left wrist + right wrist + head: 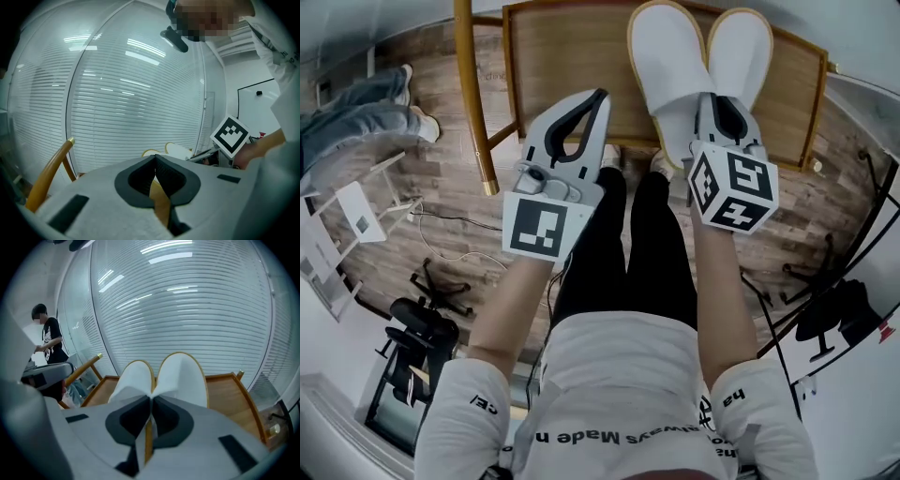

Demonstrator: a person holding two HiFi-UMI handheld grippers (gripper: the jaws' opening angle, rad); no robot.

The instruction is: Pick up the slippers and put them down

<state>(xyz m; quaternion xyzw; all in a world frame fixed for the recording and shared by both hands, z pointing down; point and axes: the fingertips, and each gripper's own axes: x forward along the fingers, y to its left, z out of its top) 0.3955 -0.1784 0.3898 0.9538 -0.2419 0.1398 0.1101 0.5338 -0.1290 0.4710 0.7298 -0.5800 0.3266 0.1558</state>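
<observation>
2 white slippers (698,66) are pinched together in the right gripper (151,399), over the wood surface (562,66); left gripper (155,160) is closed, empty.

2 matt white slippers (675,66), probably cloth; smooth, glossy wood panel (572,66)

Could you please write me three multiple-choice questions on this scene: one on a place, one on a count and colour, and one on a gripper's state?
1. Where are the slippers? A) on the floor B) in the right gripper C) under a table
2. How many slippers, what colour? A) one grey B) two white C) three brown
3. The left gripper is: A) shut, empty B) wide open C) shut on a slipper
Answers: 1 B, its jaws pinch both together; 2 B, two white ones show; 3 A, its jaws meet with nothing between.
</observation>
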